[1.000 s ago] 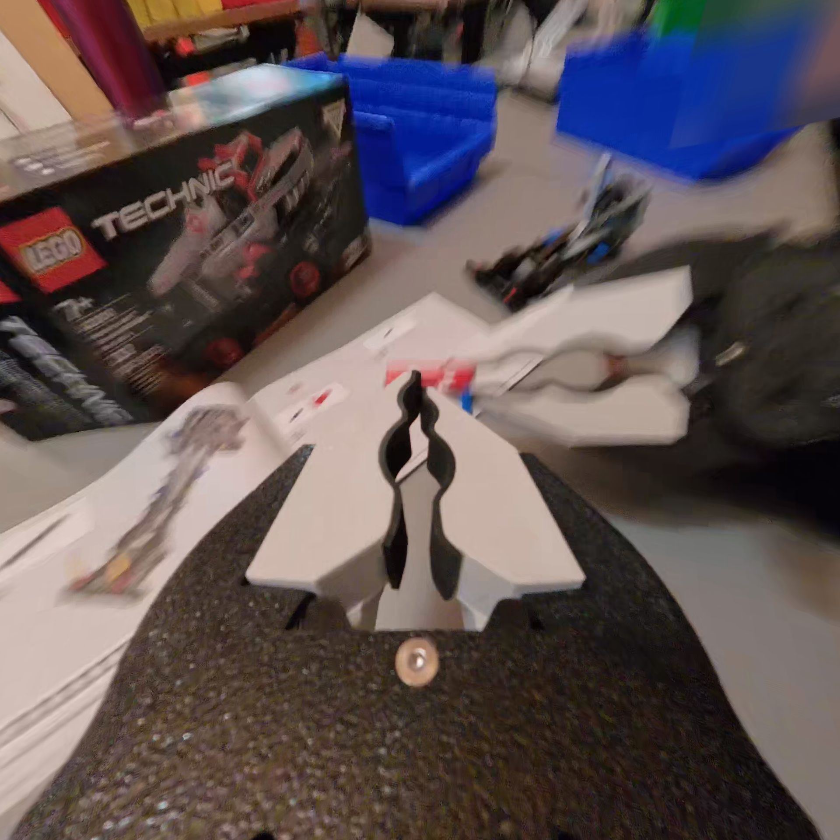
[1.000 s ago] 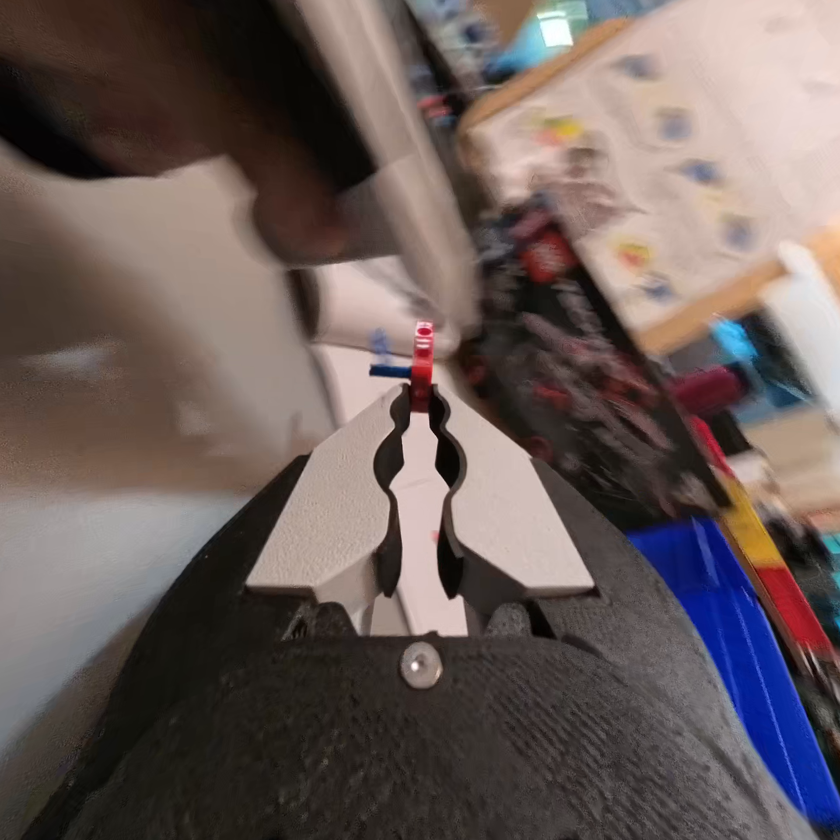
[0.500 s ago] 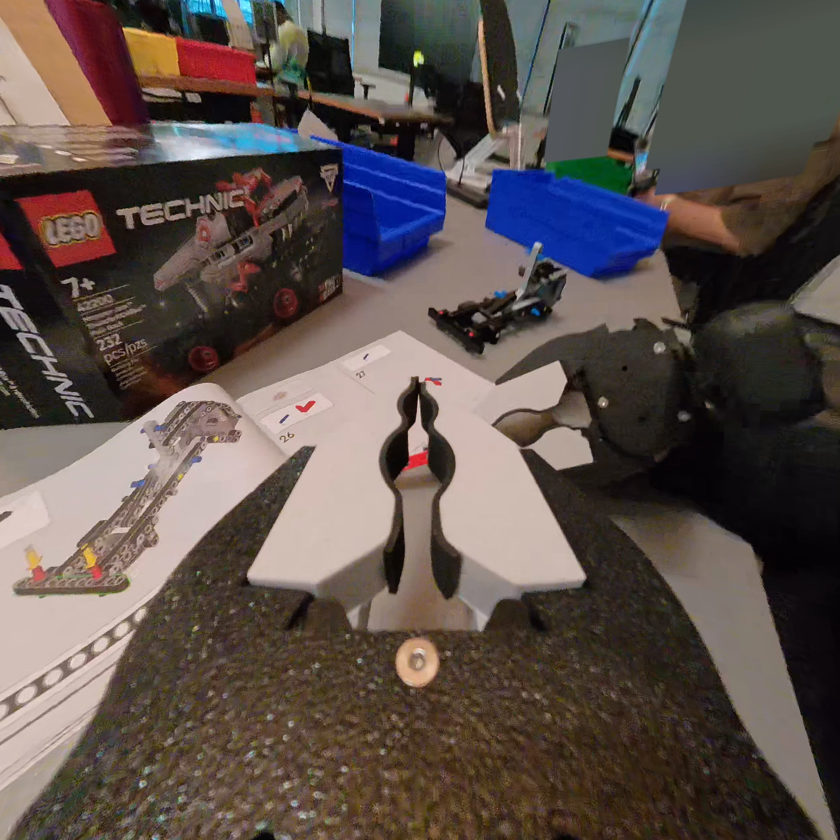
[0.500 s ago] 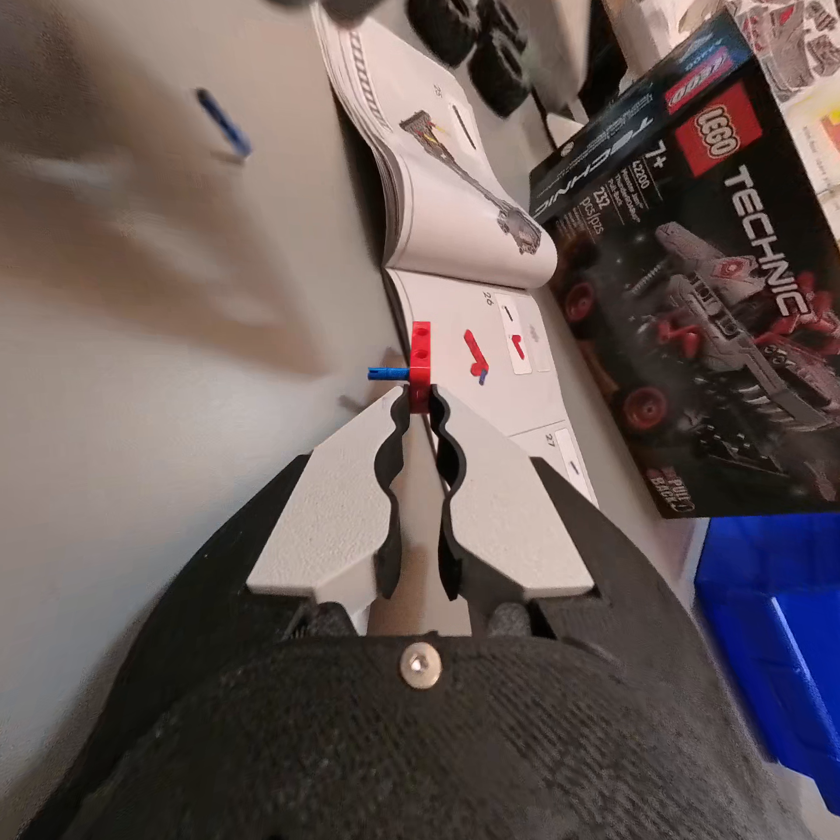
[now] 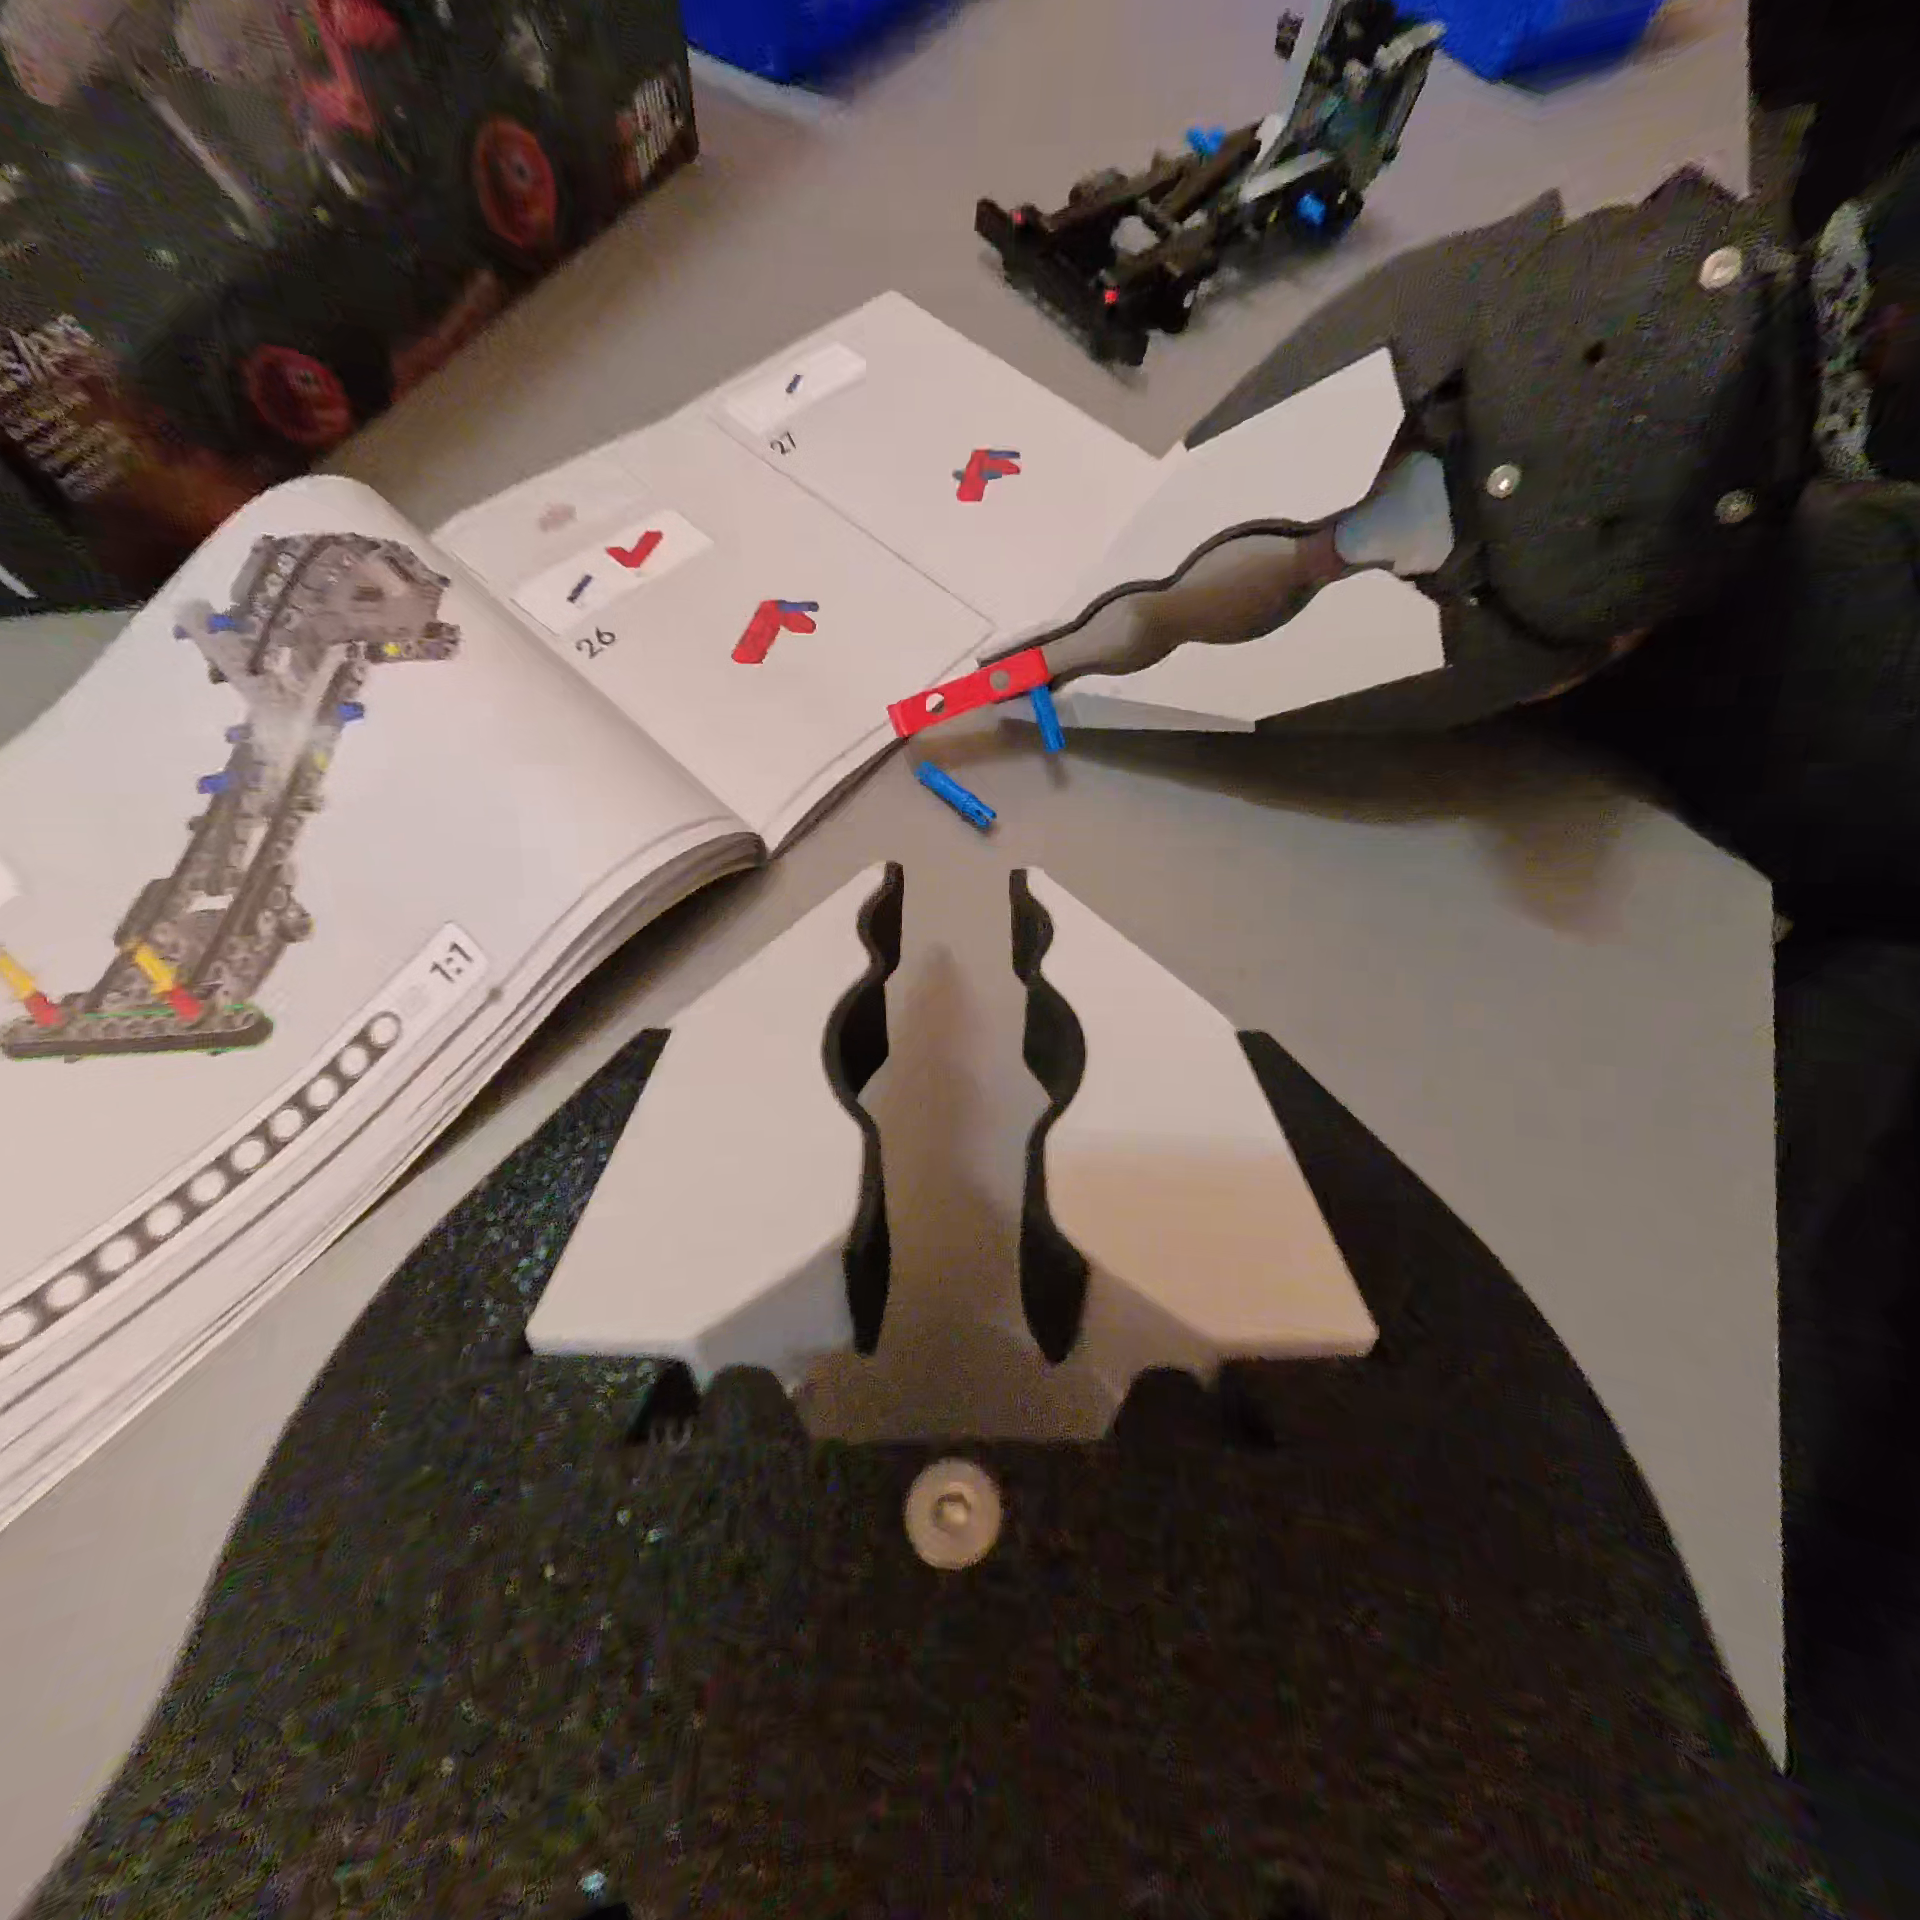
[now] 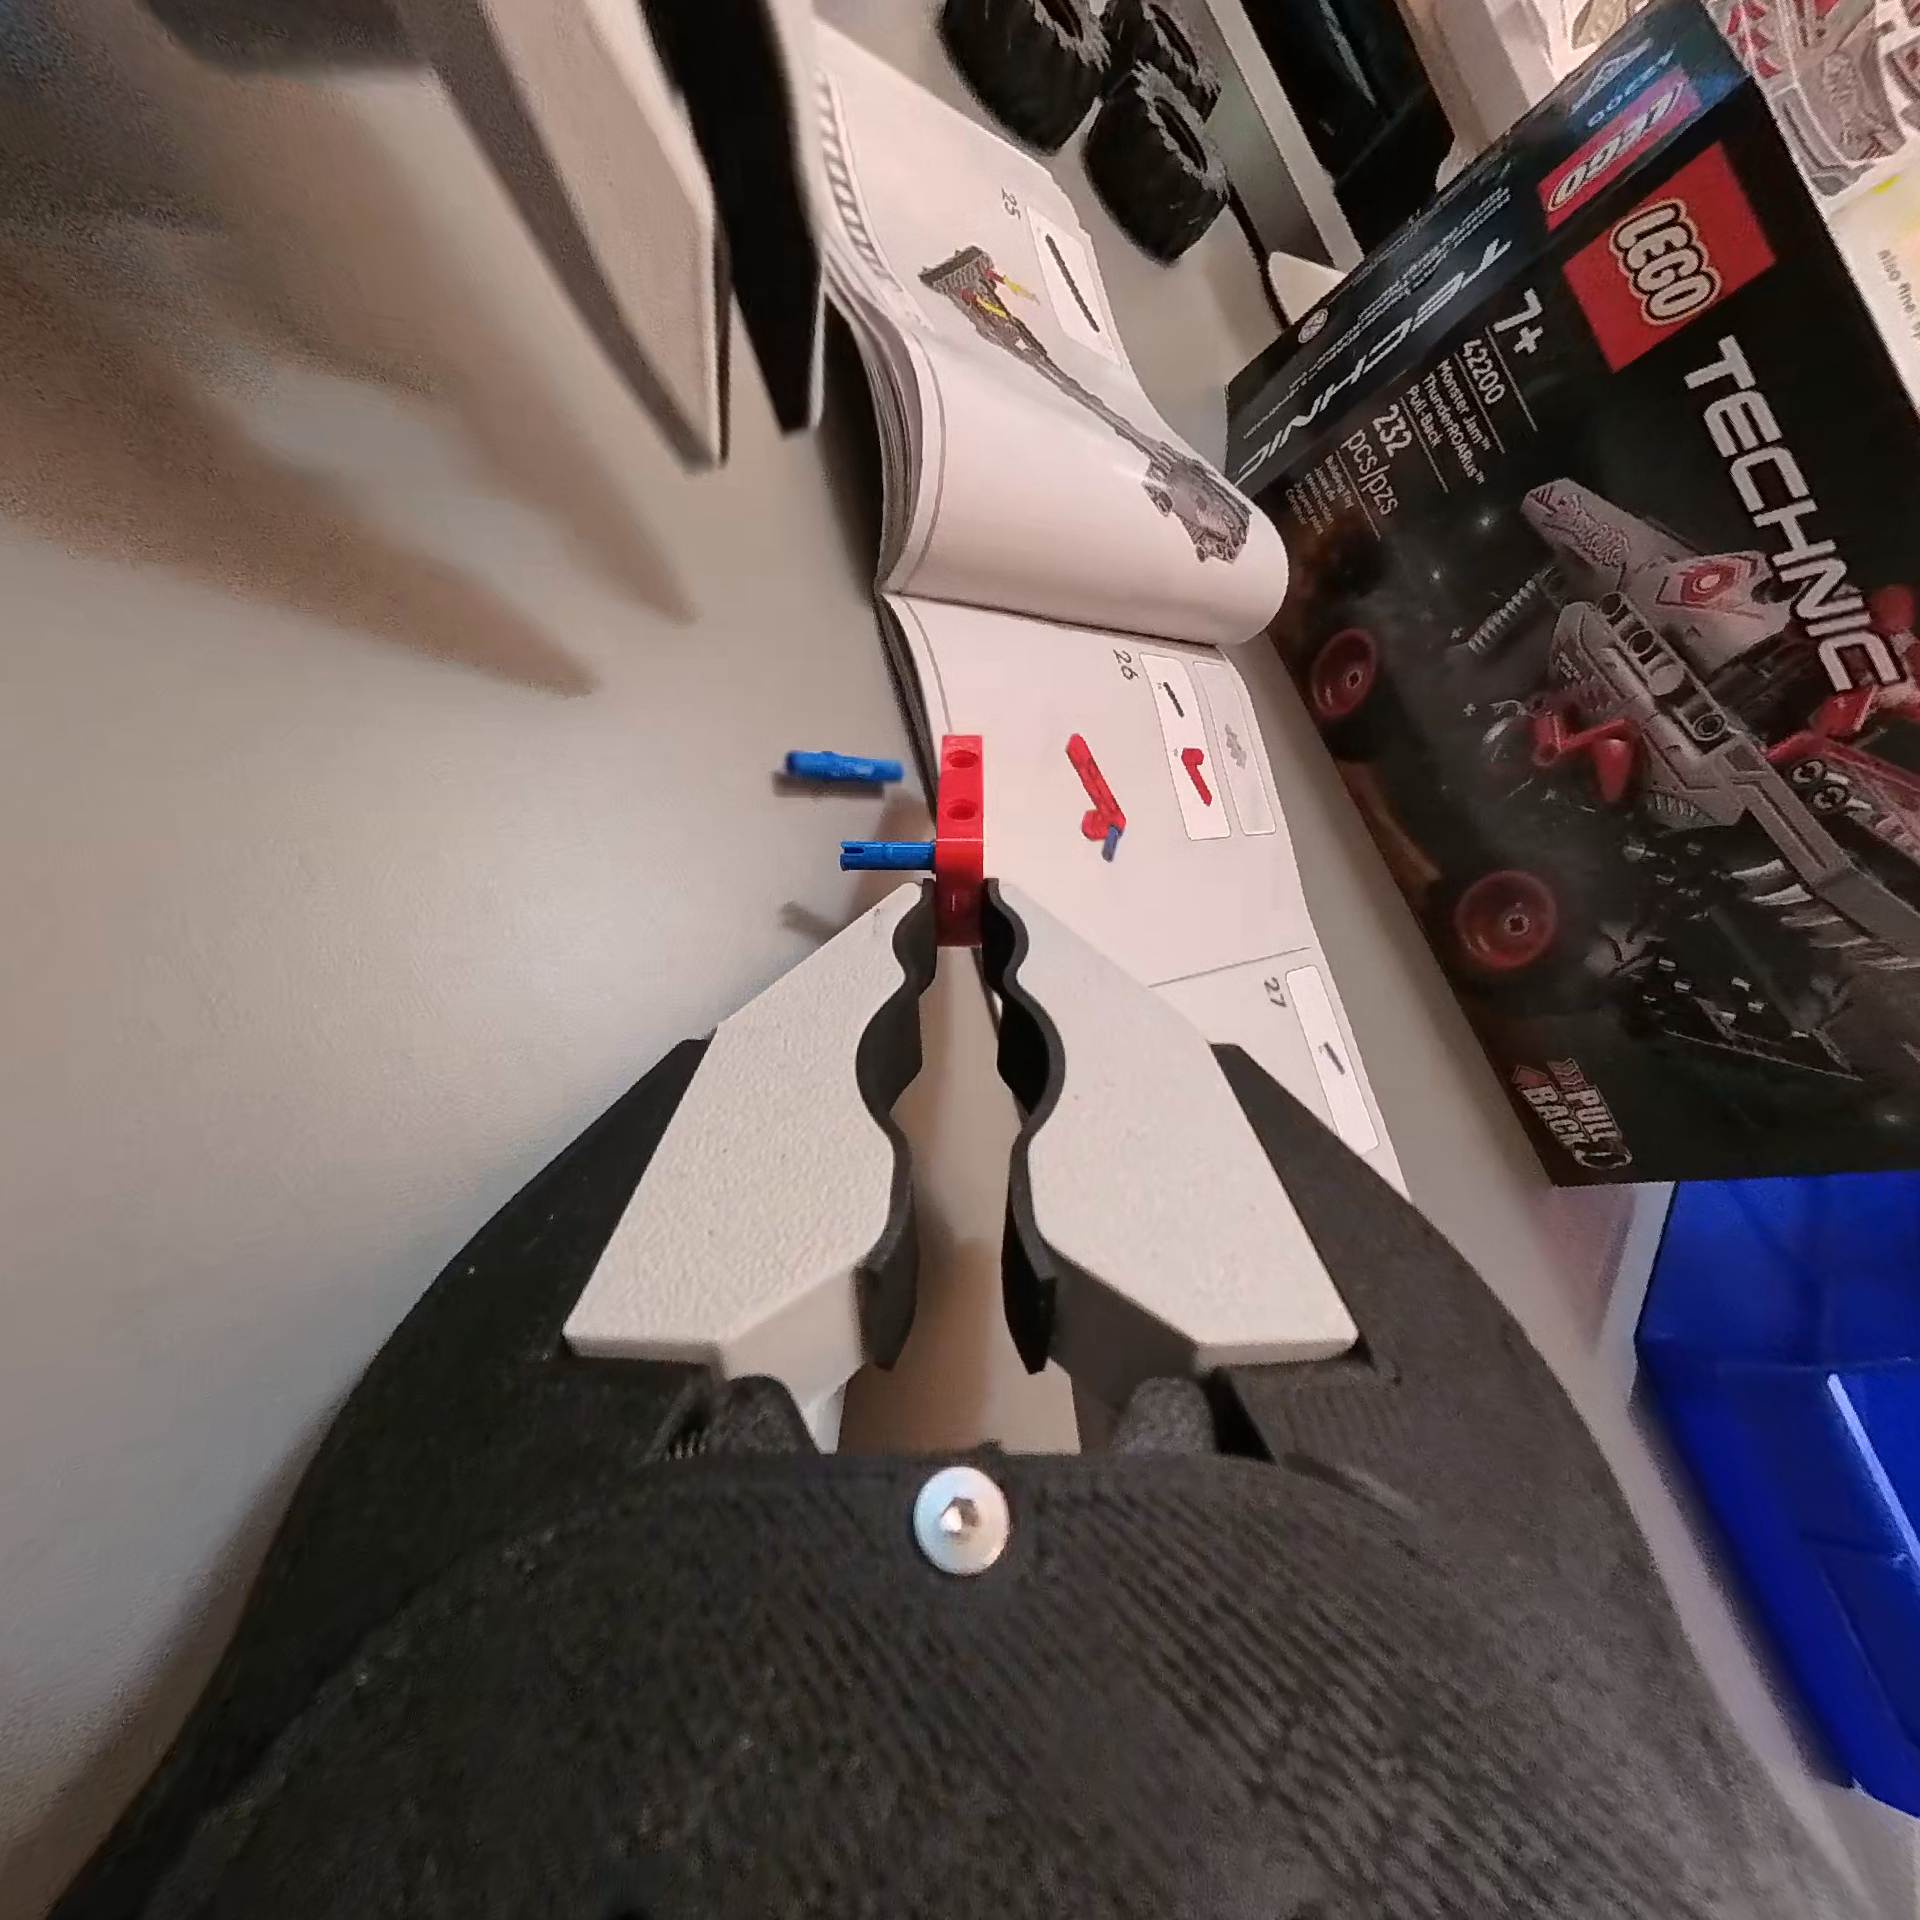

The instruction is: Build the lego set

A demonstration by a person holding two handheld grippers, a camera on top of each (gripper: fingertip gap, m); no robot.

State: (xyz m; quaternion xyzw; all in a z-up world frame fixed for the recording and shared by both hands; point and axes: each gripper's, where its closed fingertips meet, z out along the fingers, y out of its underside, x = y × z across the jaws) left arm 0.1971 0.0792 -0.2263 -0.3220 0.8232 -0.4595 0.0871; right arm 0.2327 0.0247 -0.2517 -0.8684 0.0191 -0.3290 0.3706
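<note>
Fingers of the right gripper (image 6: 958,902) clamp the light, rigid red beam (image 6: 959,831) by one end, while the left gripper (image 5: 954,883), fingers apart, nears the tiny, slippery loose blue pin (image 5: 956,795), best pinched mid-shaft.

A: How many blue pins do you count?
B: Two. A loose blue pin (image 5: 956,795) on the tabletop (image 5: 1351,987), and a second blue pin (image 6: 883,855) stuck in the red beam (image 6: 958,831).
A: Red beams?
B: Just that one.
A: Booklets and boxes?
B: One open instruction booklet (image 5: 416,831), one black set box (image 6: 1621,644).
A: Anything built?
B: One dark partly built model (image 5: 1195,229).
A: Tyres?
B: At least two black tyres (image 6: 1153,166); beyond that I cannot tell.
A: Bins?
B: One blue bin (image 6: 1797,1455) in the right wrist view.
</note>
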